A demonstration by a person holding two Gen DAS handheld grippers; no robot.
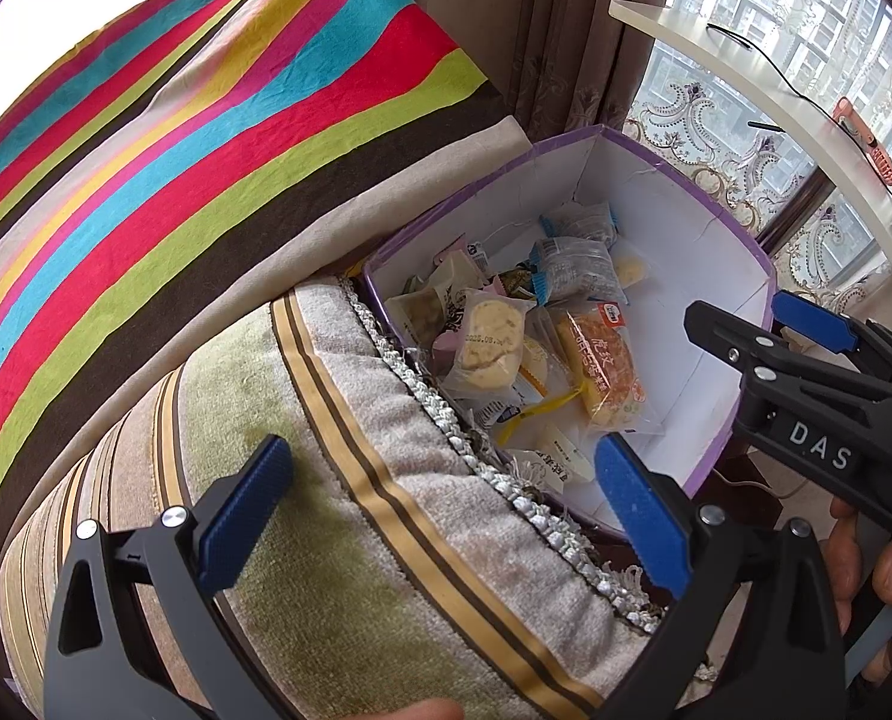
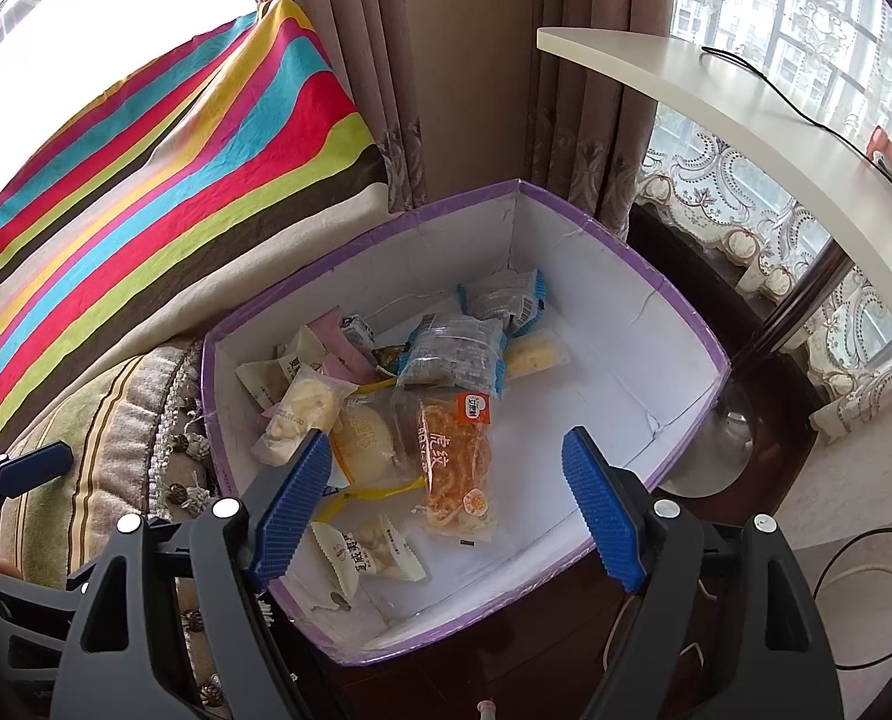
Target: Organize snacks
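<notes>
Hovering with fingers spread wide and holding nothing, both the right gripper [image 2: 446, 504] and left gripper [image 1: 440, 516] should go slow, picking one snack from the box [image 2: 655, 300] mid-frame.

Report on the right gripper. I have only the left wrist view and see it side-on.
Observer: The right gripper is wide open and empty, above the box.
Operator: Say what lies below it.
Observer: The orange snack pack shows between its fingers.
Operator: Check the box corner hidden behind the cushion.
Observer: A white packet lies there on the box floor, partly behind one finger.
</notes>
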